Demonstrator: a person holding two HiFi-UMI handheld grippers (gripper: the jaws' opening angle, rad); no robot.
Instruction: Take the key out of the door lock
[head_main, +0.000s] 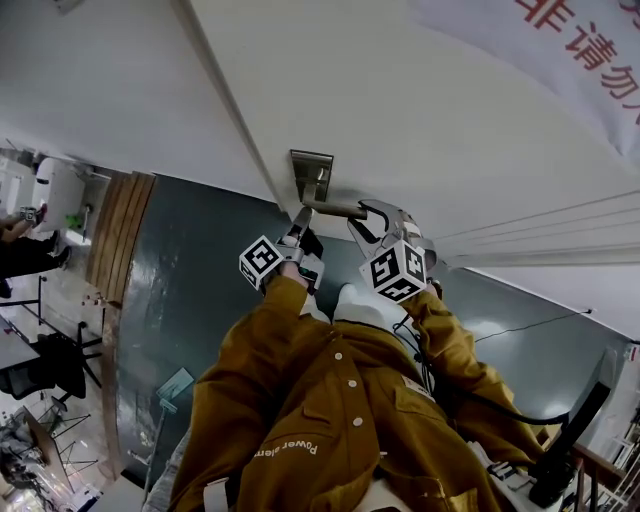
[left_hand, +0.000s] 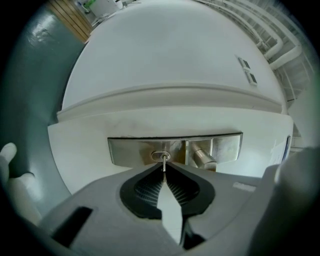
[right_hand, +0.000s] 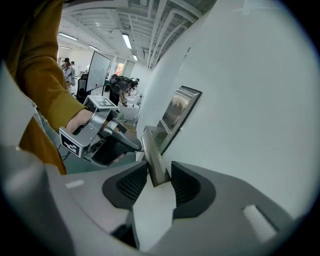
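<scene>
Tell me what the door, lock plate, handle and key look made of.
Door: smooth matte white, probably painted wood or laminate. Lock plate and handle: brushed grey metal with soft reflections, likely steel. Key: thin bright metal; too small to say more.

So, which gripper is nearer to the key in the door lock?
Left. The left gripper has its jaws closed on the key; the right gripper is beside it, jaws around the door handle.

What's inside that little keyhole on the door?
A key is stuck in the keyhole. Only its outer end shows, pinched by the left gripper. The part that goes inside the lock is hidden.
</scene>
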